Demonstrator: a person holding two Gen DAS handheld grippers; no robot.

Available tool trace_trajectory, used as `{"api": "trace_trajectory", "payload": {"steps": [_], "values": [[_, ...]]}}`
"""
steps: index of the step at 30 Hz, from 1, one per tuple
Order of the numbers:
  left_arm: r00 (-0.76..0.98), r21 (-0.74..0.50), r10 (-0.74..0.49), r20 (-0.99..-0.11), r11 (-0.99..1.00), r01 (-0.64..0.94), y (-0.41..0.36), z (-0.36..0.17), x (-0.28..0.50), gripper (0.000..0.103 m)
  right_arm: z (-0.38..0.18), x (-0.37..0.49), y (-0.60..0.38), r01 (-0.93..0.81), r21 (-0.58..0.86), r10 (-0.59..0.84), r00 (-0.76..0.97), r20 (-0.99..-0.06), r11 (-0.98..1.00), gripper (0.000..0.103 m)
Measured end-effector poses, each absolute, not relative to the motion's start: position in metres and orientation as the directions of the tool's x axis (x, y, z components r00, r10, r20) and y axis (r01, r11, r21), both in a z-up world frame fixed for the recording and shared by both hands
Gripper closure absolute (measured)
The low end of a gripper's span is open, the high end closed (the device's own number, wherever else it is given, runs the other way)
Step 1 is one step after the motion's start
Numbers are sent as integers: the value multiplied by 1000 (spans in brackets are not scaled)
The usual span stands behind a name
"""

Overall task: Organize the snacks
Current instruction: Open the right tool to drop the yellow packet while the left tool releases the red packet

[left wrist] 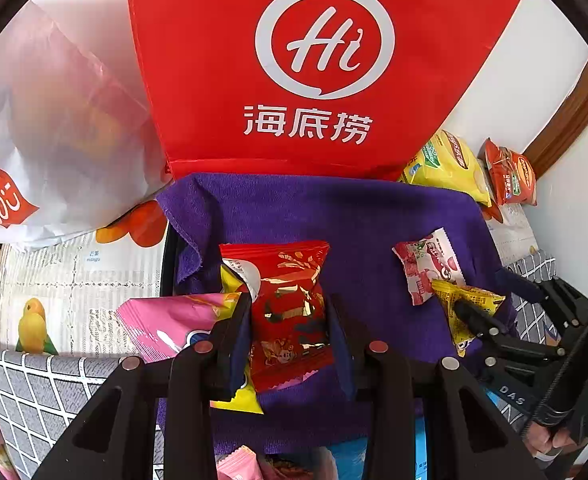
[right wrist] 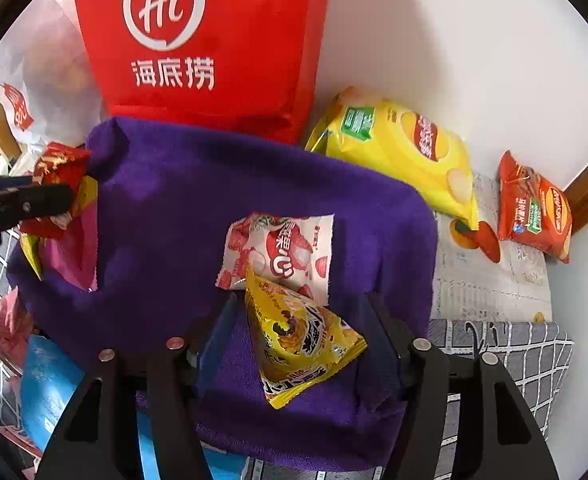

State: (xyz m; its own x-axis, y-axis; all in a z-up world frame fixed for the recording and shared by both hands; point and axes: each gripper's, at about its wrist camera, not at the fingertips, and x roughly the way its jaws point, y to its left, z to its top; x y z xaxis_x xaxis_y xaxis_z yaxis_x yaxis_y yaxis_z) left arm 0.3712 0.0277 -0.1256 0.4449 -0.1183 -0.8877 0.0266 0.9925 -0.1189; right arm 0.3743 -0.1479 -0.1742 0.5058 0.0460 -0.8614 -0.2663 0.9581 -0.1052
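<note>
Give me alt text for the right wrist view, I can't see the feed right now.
The right tool stands open around a small yellow crinkled snack packet lying on a purple towel, its pads clear of the wrapper. A white-and-red sweet packet lies just beyond it, partly under it. Behind stand a red paper bag and a large yellow crisp bag.

On the purple cloth [right wrist: 182, 200], you have a red foil snack packet [left wrist: 294, 308] standing upright at its left part, over a pink packet [left wrist: 166, 320]. Right of centre lies a red-and-white packet [right wrist: 282, 256], flat, its near edge overlapped by a crumpled yellow packet [right wrist: 301, 336].
</note>
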Motion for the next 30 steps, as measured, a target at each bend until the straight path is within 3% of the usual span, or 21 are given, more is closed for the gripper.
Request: {"api": "trace_trajectory", "payload": {"steps": [5, 8, 9, 16, 21, 25, 30], "values": [[442, -125, -125, -889, 992, 30, 27, -125, 371, 68, -163, 372, -153, -249, -84, 63, 528, -847, 965, 39], [445, -142, -135, -885, 990, 18, 28, -123, 371, 46, -155, 368, -156, -240, -77, 70, 549, -833, 968, 39], [449, -141, -133, -884, 990, 16, 27, -121, 371, 45, -152, 367, -157, -238, -78, 69, 554, -830, 968, 39], [485, -154, -159, -860, 987, 49, 22, -100, 359, 45, -121, 347, -158, -207, -83, 69, 635, -770, 975, 39], [527, -169, -184, -830, 983, 77, 15, -79, 345, 44, -106, 324, -163, -195, -2, 127, 642, -756, 981, 39], [557, -177, -201, -806, 979, 98, 7, -61, 332, 45, -102, 291, -165, -152, -38, 74, 668, -741, 988, 39], [576, -206, -239, -782, 971, 123, -4, -39, 308, 44, -110, 236, -164, -161, -40, 75, 652, -755, 986, 47]]}}
